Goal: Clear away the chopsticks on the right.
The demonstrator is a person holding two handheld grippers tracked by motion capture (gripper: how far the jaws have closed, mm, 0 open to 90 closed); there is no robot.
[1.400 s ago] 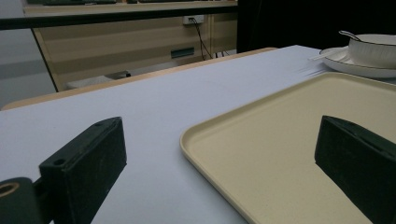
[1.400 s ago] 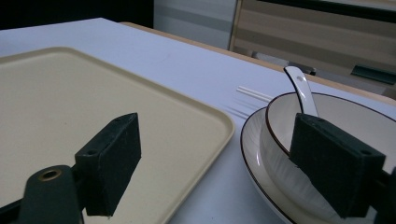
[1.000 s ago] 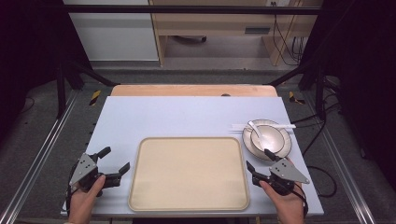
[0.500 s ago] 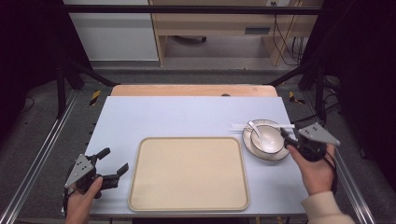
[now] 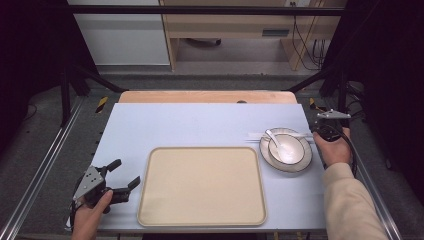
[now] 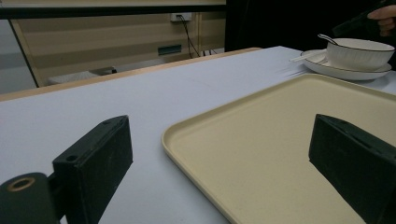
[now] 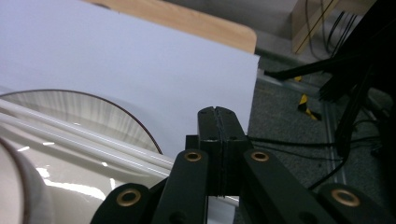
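A cream tray (image 5: 202, 186) lies mid-table, its near corner (image 6: 196, 154) between my left jaws. My left gripper (image 5: 125, 173) stands open just left of the tray with nothing in it (image 6: 219, 154). At the right a white bowl (image 5: 286, 148) with a spoon (image 5: 272, 137) sits on a dark-rimmed plate (image 5: 300, 165). White chopsticks (image 5: 265, 135) lie across the plate's far edge. My right gripper (image 5: 315, 133) is at the plate's right rim, jaws pressed shut (image 7: 218, 114). The chopsticks (image 7: 93, 140) run under them; I cannot tell if they touch.
The pale blue table top (image 5: 190, 125) ends in a wooden strip (image 5: 207, 97) at the far side. Metal rails and dark floor with cables (image 7: 327, 140) lie past the right table edge. A wooden cabinet (image 5: 235, 30) stands behind.
My right gripper has moved from the tray's near right corner up to the far right side of the plate, at the chopsticks' ends. The left gripper has barely moved.
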